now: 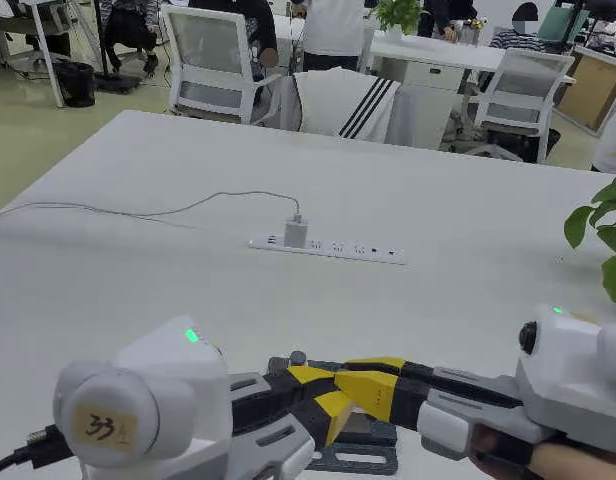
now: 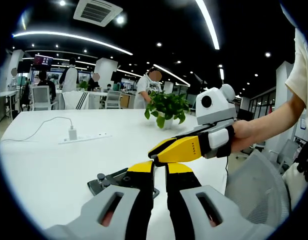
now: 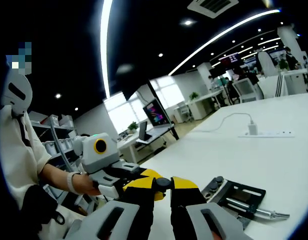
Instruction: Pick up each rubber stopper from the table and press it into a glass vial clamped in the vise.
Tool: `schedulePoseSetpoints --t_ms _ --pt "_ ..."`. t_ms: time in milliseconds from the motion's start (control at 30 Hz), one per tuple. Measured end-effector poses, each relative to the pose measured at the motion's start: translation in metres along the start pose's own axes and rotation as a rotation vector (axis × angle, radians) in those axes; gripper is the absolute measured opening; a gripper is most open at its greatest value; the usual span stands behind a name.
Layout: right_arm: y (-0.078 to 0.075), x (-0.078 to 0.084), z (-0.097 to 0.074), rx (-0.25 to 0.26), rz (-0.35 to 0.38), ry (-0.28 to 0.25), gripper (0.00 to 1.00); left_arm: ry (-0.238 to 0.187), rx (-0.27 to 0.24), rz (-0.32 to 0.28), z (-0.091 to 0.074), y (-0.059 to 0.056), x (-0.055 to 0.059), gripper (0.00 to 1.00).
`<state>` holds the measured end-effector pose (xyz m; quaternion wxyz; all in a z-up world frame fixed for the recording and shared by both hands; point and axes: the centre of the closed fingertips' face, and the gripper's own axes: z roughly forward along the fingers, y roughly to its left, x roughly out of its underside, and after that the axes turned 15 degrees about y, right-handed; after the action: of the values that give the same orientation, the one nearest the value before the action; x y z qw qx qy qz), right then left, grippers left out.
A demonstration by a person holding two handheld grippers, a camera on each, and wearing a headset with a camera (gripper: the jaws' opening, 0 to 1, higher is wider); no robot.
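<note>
My right gripper (image 3: 163, 188) clenches what looks like a rubber stopper (image 3: 163, 183) at its tips, above the vise (image 2: 110, 183). My left gripper (image 2: 160, 166), just beside, is clamped empty. It should be light and squashy, so I'd hold its wide end.

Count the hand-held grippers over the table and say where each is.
2. The left hand-held gripper reaches in from the lower left, and the right hand-held gripper from the lower right. Their yellow tips meet above the dark vise on the white table. None looks hidden.
</note>
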<state>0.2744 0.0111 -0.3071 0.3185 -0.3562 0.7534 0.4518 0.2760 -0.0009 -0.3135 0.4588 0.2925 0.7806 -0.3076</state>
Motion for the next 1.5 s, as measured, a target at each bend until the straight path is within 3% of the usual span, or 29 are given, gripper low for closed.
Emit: schedulePoseSetpoints --t_ms 600,867,1300,1500 --pt "0.002 0.009 0.005 -0.019 0.001 0.044 0.08 0.023 0.004 -0.010 -0.003 -0.001 0.009 0.03" --pt "-0.002 0.011 0.003 0.001 0.009 0.052 0.22 0.024 0.004 -0.003 -0.003 -0.001 0.010 0.03" --pt "-0.008 0.017 -0.013 0.010 -0.029 0.112 0.22 0.103 0.026 0.097 -0.001 -0.008 0.023 0.03" --pt "-0.004 0.030 -0.016 -0.010 -0.077 0.180 0.21 0.156 0.040 0.169 0.000 -0.012 0.031 0.03"
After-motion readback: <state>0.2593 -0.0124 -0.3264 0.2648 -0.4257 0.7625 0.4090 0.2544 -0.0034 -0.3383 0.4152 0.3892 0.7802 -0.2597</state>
